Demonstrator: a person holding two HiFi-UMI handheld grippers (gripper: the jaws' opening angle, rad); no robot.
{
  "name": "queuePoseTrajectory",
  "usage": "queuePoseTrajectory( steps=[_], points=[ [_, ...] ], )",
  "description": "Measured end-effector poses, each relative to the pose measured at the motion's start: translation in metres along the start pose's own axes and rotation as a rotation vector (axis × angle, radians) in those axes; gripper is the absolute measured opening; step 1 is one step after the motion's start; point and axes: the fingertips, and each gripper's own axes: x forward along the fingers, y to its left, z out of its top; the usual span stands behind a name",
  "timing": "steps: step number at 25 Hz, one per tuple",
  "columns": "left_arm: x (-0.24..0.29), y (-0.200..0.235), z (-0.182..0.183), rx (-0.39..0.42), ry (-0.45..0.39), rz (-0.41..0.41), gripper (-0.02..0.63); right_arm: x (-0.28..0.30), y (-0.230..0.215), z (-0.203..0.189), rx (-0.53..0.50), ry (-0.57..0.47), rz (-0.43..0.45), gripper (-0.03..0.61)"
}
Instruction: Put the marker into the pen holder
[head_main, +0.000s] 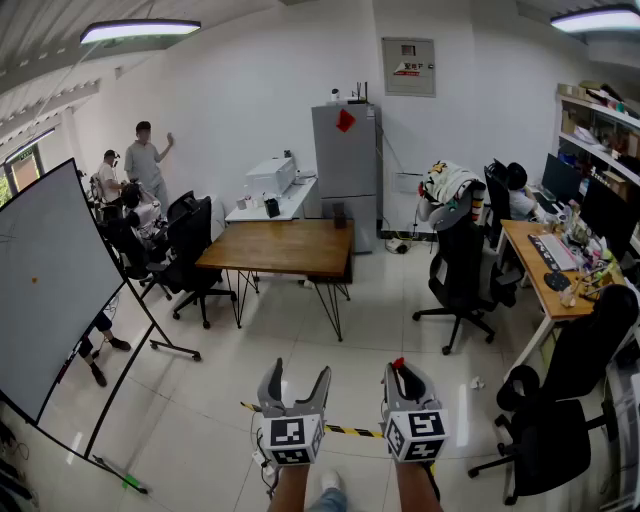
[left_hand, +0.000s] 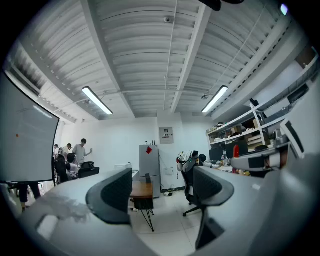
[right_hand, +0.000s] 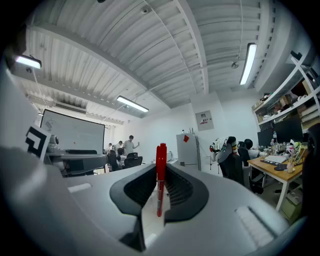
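Observation:
A red marker (right_hand: 160, 175) stands upright between the jaws of my right gripper (right_hand: 160, 189), which is shut on it. In the head view only the marker's red tip (head_main: 399, 363) shows above the right gripper (head_main: 406, 381), low in the picture over the tiled floor. Beside it on the left, my left gripper (head_main: 294, 388) is open and holds nothing. In the left gripper view, nothing lies between its dark fingers (left_hand: 114, 195) except the room beyond. A small dark object (head_main: 339, 213) stands on the far edge of the wooden table; I cannot tell whether it is the pen holder.
A wooden table (head_main: 285, 248) stands ahead, with a grey fridge (head_main: 345, 160) behind it. A whiteboard (head_main: 50, 290) on a wheeled stand leans at the left. Office chairs (head_main: 462, 268) and a cluttered desk (head_main: 545, 270) fill the right. People stand at the back left. Striped tape (head_main: 345, 431) crosses the floor.

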Motion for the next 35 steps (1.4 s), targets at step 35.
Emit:
queuePoseTrajectory(
  steps=[35],
  points=[
    [0.315, 0.19, -0.038, -0.02, 0.015, 0.013, 0.385, 0.373, 0.002, 0.003, -0.081, 0.051, 0.083, 0.054]
  ],
)
